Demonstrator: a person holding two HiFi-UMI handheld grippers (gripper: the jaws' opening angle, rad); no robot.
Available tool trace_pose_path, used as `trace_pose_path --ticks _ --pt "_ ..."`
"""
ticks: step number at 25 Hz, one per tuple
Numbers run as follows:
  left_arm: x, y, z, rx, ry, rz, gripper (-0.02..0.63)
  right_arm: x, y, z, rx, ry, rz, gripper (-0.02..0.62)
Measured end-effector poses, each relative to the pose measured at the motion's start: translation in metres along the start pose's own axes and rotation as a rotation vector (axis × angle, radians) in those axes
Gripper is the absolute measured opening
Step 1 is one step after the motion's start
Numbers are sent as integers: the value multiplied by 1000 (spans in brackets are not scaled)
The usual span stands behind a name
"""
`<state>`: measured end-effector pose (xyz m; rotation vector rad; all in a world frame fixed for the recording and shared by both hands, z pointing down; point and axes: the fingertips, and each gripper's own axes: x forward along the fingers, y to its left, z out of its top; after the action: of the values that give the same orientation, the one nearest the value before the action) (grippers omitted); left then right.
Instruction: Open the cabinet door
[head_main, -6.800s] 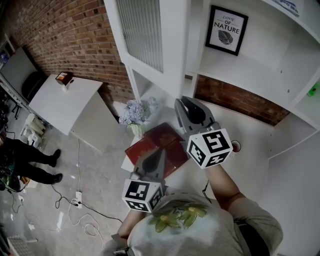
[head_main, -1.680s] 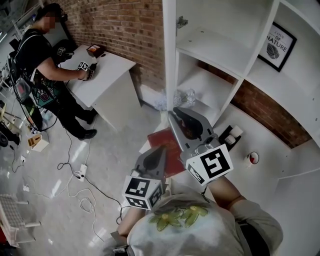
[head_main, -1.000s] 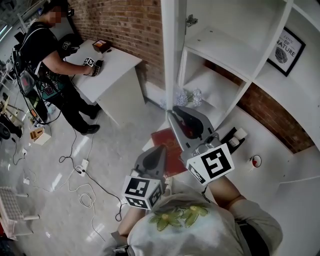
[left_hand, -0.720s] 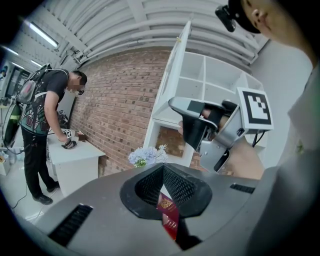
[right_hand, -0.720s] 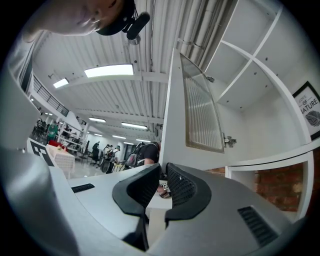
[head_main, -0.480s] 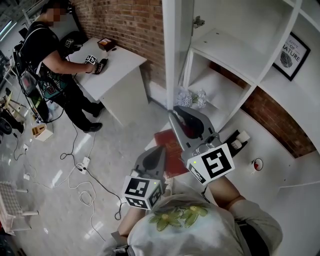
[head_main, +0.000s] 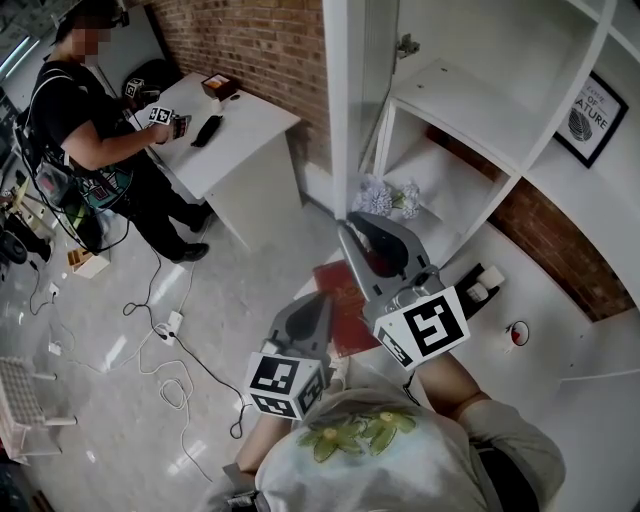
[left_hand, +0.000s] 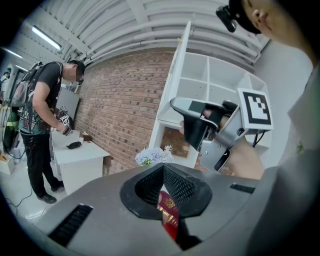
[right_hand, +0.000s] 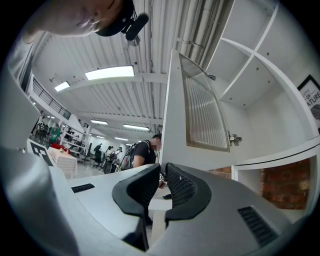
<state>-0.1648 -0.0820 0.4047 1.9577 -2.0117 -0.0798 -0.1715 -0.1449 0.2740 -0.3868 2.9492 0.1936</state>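
Head view: cabinet door (head_main: 342, 100) stands swung out at 12 o'clock, so left hand-held gripper (head_main: 320, 300) and right hand-held gripper (head_main: 368, 232) idle, jaws together, empty

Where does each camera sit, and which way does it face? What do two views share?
Head view: on the person's head, looking steeply down at left gripper, right gripper, shirt and shelves.
Left gripper view: on the left gripper, looking past its jaws at the right gripper and brick wall.
Right gripper view: on the right gripper, looking upward past its jaws at the open cabinet door.
Shared: head and left gripper views show the pale flowers.
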Motion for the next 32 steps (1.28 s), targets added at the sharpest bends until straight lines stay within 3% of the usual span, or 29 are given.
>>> trace_pose_path --ticks 32 --pt "0 24 5 -13 10 30 11 29 14 -3 16 -15 54 55"
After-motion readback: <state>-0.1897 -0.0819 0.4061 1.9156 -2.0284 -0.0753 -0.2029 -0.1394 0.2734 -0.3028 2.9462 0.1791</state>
